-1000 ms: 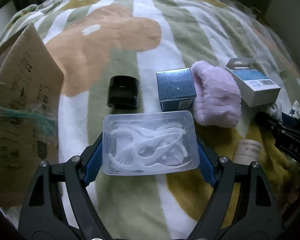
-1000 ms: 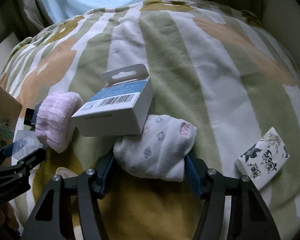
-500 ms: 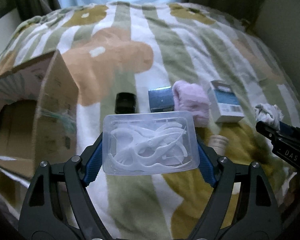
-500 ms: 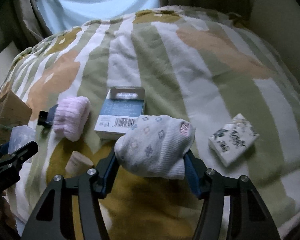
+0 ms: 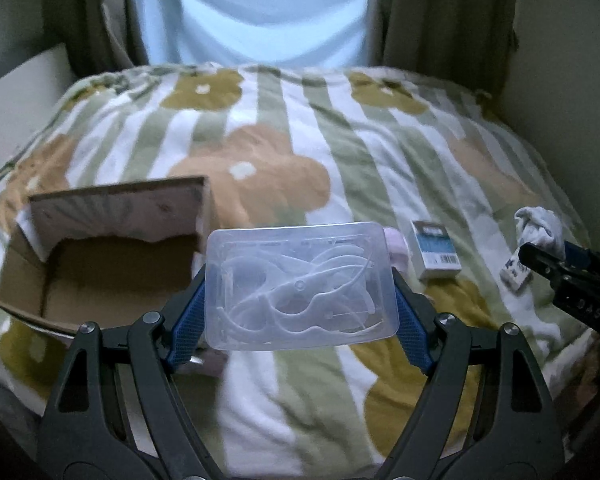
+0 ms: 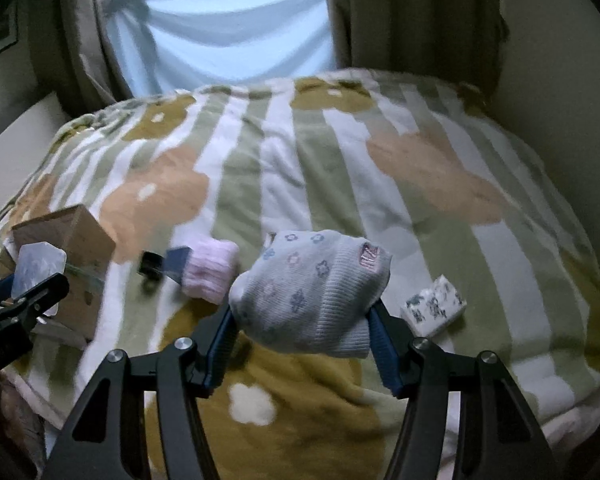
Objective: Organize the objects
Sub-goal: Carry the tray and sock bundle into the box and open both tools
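Observation:
My left gripper [image 5: 298, 304] is shut on a clear plastic case of white floss picks [image 5: 300, 284], held above the bed, just right of an open cardboard box [image 5: 100, 264]. My right gripper [image 6: 304, 320] is shut on a rolled white sock with small flower prints [image 6: 312, 284], lifted above the blanket. The sock also shows at the right of the left wrist view [image 5: 540, 228]. The case [image 6: 40, 264] and box [image 6: 76, 240] show at the left of the right wrist view.
On the striped flower blanket [image 6: 300, 160] lie a pink fluffy roll [image 6: 210, 272], a dark blue box [image 6: 176, 264], a black jar [image 6: 150, 266], a white-blue carton [image 5: 434, 254] and a patterned tissue pack [image 6: 434, 306]. Curtains and window stand behind; a wall is at right.
Both grippers have risen and pulled back from the blanket with their loads. The left one has swung left, so the cardboard box's open inside now shows beside the case.

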A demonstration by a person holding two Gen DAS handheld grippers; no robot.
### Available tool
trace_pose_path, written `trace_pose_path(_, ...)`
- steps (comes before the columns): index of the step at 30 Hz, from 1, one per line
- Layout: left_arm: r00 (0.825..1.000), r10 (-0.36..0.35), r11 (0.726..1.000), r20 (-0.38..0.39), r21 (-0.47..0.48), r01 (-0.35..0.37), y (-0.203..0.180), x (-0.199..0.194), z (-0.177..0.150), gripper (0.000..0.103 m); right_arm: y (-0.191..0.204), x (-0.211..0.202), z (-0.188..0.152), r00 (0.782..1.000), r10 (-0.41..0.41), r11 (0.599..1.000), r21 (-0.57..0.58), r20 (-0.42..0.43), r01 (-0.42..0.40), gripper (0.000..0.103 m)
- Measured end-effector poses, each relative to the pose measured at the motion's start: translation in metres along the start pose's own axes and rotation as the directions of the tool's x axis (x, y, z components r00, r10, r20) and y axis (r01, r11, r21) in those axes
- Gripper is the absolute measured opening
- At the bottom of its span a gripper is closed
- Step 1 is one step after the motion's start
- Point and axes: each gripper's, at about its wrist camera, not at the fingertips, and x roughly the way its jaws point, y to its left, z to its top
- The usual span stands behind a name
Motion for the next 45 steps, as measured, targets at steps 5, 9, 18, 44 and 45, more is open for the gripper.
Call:
trace_pose_path(5, 0.998, 0.020, 1.000, 0.057, -0.019, -0.019, 0.031, -0.025, 0.017, 0.079, 0.034, -0.022, 0.017, 0.998, 0.026, 0.998, -0.054, 0.057, -0.023, 0.056)
trace_pose_path(9, 0.995, 0.046, 0.999, 0.091, -0.032, -0.044, 0.062, -0.043, 0.030, 0.079, 0.069, -0.033, 0.031, 0.994, 0.057, 0.994, -0.102, 0.093, -0.048, 0.056)
trace_pose_path(18, 0.984, 0.140, 0.986, 0.105, -0.108, -0.129, 0.150, -0.056, 0.043, 0.079, 0.149, -0.036, 0.050, 0.984, 0.137, 0.973, -0.202, 0.112, -0.112, 0.056)
trace_pose_path(44, 0.979, 0.185, 0.948, -0.083, -0.248, -0.200, 0.319, 0.029, 0.004, 0.079, 0.336, 0.063, 0.040, 0.953, 0.284, 0.882, -0.359, -0.109, -0.304, 0.056)
trace_pose_path(45, 0.979, 0.183, 0.948, -0.086, -0.248, -0.199, 0.319, 0.031, 0.003, 0.079, 0.339, 0.068, 0.038, 0.948, 0.292, 0.879, -0.357, -0.126, -0.317, 0.056)
